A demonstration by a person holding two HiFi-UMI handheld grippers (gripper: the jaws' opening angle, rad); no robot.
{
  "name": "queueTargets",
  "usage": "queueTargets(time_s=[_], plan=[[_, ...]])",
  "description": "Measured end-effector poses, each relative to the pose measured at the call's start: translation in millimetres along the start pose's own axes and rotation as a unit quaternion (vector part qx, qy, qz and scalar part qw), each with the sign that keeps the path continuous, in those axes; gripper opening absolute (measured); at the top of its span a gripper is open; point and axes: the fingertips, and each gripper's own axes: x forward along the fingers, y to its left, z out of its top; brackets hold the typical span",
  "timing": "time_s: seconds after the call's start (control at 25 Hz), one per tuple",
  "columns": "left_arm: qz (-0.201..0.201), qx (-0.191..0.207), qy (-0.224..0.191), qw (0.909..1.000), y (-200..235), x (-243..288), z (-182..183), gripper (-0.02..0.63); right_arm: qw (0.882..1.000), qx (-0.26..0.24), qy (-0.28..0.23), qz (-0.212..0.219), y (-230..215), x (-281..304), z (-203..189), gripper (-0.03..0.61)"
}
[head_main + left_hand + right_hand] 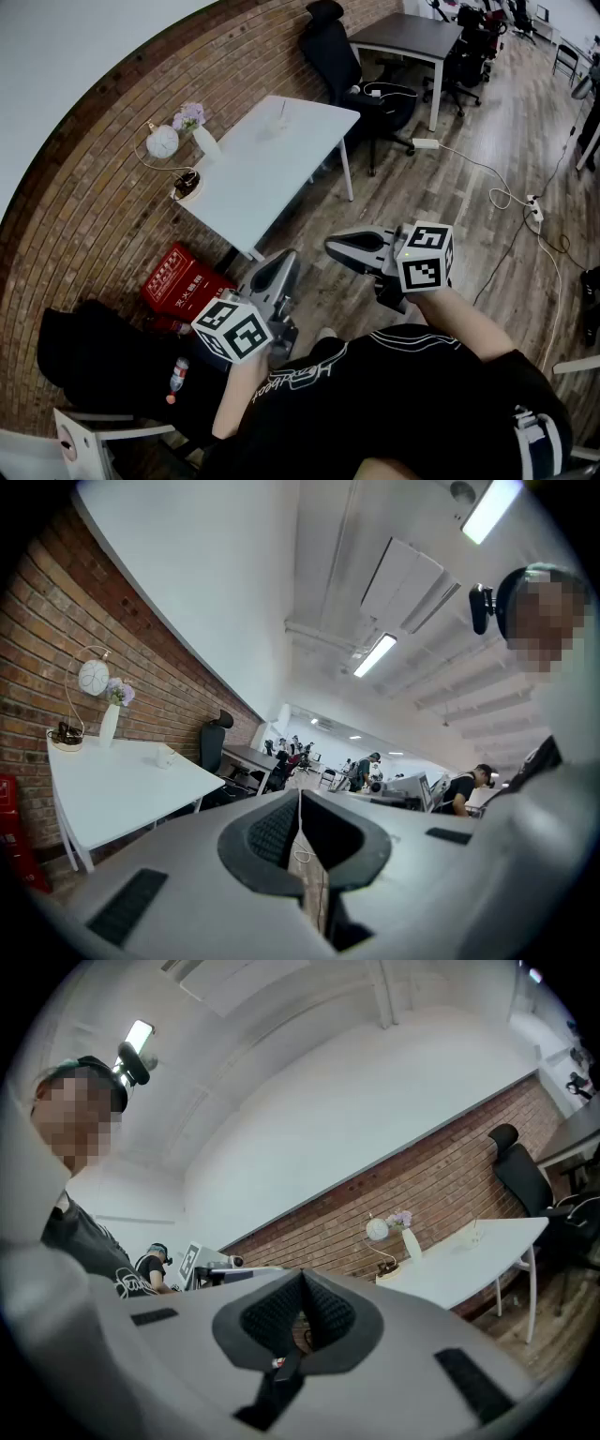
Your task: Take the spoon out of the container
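A white table (272, 164) stands by the brick wall, well ahead of me. A small pale container (281, 120) sits near its far end, also in the left gripper view (164, 757) and the right gripper view (475, 1235); it is too small to make out a spoon. My left gripper (281, 265) is held close to my body, jaws shut and empty (300, 794). My right gripper (336, 246) is beside it at the right, pointing left, also shut with nothing between its pads (302, 1279). Both are far from the table.
On the table's left end stand a white vase with flowers (202, 139), a round white lamp (162, 142) and a small bowl (187, 185). Red boxes (183, 281) lie under it. A black office chair (337, 56), a dark desk (408, 37) and floor cables (497, 192) lie beyond.
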Motion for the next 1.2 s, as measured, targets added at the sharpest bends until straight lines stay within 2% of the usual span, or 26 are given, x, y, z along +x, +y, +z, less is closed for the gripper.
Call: queueTargets(time_s=[0.4, 0.72, 0.96, 1.2], plan=[[-0.008, -0.002, 0.011, 0.9999, 1, 19, -1, 0.009, 1.000, -0.006, 0.005, -0.019, -16, -8, 5, -0.003], [-0.023, 0.000, 0.029, 0.9993, 29, 60, 0, 0.009, 0.999, 0.018, -0.018, -0.036, -68, -10, 12, -0.003], [-0.031, -0.024, 0.048, 0.9981, 85, 106, -3, 0.009, 0.998, 0.036, -0.012, -0.054, -132, 3, 8, -0.003], [-0.032, -0.051, 0.068, 0.9958, 167, 178, 18, 0.009, 0.995, 0.064, -0.014, -0.073, -233, 33, 32, -0.003]])
